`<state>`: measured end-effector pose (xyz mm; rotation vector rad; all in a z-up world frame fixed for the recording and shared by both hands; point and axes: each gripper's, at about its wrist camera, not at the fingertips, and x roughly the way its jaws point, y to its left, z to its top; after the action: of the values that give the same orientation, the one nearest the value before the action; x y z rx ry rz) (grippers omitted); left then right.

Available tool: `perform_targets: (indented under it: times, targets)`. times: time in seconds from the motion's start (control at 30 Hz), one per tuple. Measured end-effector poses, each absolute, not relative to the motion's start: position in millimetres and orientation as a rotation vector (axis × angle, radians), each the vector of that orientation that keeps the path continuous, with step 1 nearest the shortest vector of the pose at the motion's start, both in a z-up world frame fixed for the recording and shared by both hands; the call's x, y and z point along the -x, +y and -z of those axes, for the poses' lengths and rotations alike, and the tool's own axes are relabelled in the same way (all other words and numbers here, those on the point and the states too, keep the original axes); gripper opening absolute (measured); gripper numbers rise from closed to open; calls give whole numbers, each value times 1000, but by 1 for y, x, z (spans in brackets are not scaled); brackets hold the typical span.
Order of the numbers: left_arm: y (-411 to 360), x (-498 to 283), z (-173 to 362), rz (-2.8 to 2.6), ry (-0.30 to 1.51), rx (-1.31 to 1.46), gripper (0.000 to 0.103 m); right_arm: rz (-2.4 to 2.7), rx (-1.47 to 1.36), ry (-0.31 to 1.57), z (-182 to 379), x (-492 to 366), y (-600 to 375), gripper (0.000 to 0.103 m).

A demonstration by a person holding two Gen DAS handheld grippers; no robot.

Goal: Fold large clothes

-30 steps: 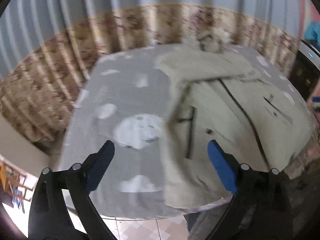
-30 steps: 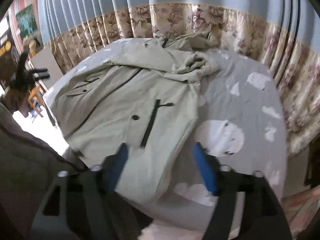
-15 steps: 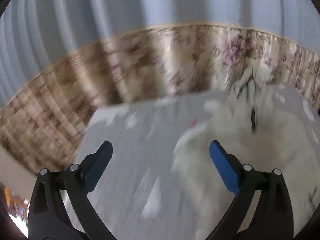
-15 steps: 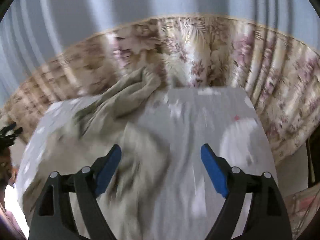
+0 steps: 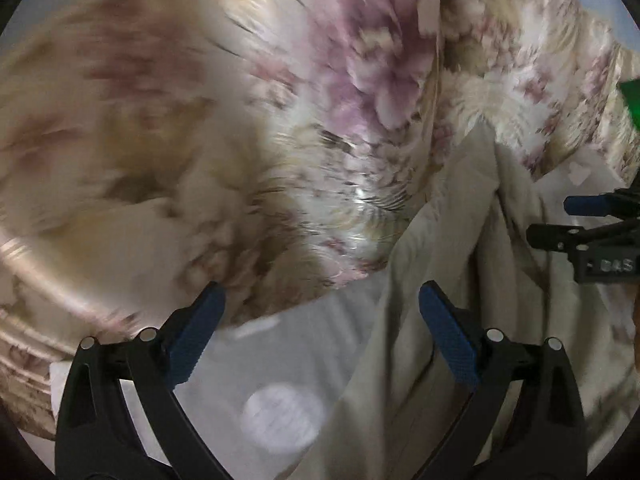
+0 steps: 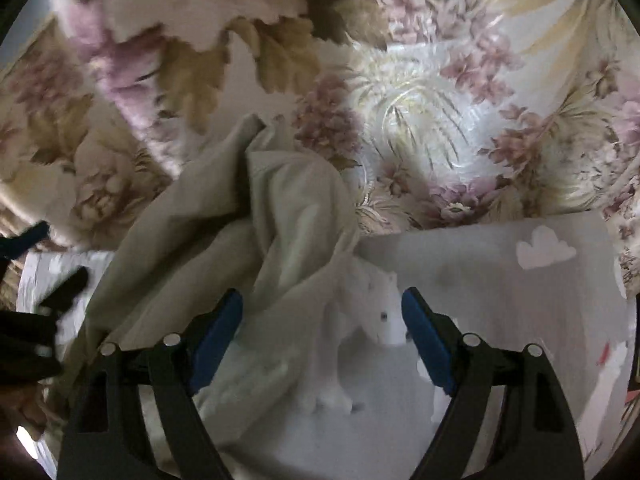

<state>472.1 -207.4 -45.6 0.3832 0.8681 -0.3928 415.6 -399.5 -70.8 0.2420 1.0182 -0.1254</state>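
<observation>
A second ago we looked down on the whole pale khaki zip-front jacket spread flat; now both grippers have swept forward to its bunched far end against the floral curtain, so we judge a top-end grab is next. Left gripper and right gripper are released, holding nothing. The jacket lies on the grey cloud-print bed sheet (its long axis runs away from our fingers), crumpled end ahead.

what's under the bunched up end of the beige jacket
The beige jacket lies on a grey sheet with white animal and cloud prints, its top resting against the floral curtain. Whatever sits directly beneath the folds is covered.
</observation>
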Motion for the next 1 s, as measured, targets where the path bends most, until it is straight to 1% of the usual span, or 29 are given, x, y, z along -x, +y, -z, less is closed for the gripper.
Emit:
perform_targets:
  times: [0.03, 0.07, 0.1, 0.13, 0.17, 0.2, 0.3, 0.4, 0.53, 0.6, 0.7, 0.77, 0.83, 0.87, 0.93, 0.97, 1.0]
  targets:
    - [-218, -478, 53, 410, 881, -398, 94, 109, -264, 1014, 73, -419, -402, 65]
    - [-227, -482, 60, 415, 900, -425, 81, 89, -278, 1019, 75, -424, -403, 41]
    - [-235, -486, 67, 413, 925, -456, 65, 76, -262, 1027, 76, -427, -401, 26]
    - [-240, -492, 75, 424, 966, -476, 21, 68, -240, 1022, 74, -427, -399, 22]
    - [-241, -496, 79, 426, 994, -467, 3, 55, -218, 1017, 72, -428, -395, 12]
    - [-237, -498, 77, 417, 995, -449, 1, 45, -199, 1007, 68, -428, -391, 11]
    - [-212, -495, 51, 396, 940, -345, 0, 14, -173, 889, 33, -415, -383, 9]
    - [-179, -472, 6, 403, 845, -284, 0, -40, -156, 780, -8, -387, -370, 9]
    - [-129, -413, -48, 412, 733, -248, 0, -177, -93, 650, -54, -333, -339, 9]
    - [-107, -381, -62, 419, 704, -224, 0, -259, -33, 578, -75, -292, -314, 9]
    - [-65, -326, -73, 425, 675, -182, 0, -331, 58, 522, -87, -240, -287, 9]
    - [-38, -285, -67, 423, 680, -159, 0, -364, 133, 512, -82, -204, -269, 9]
    - [-12, -245, -52, 420, 699, -161, 0, -377, 229, 517, -62, -172, -257, 13]
    - [-3, -228, -41, 417, 721, -164, 0, -382, 271, 542, -48, -160, -253, 13]
    - [26, -195, -9, 396, 785, -132, 1, -357, 346, 641, -10, -138, -252, 18]
    - [40, -184, 5, 380, 822, -101, 1, -347, 360, 695, 8, -132, -254, 26]
    - [53, -172, 17, 364, 858, -67, 3, -333, 365, 748, 23, -126, -258, 39]
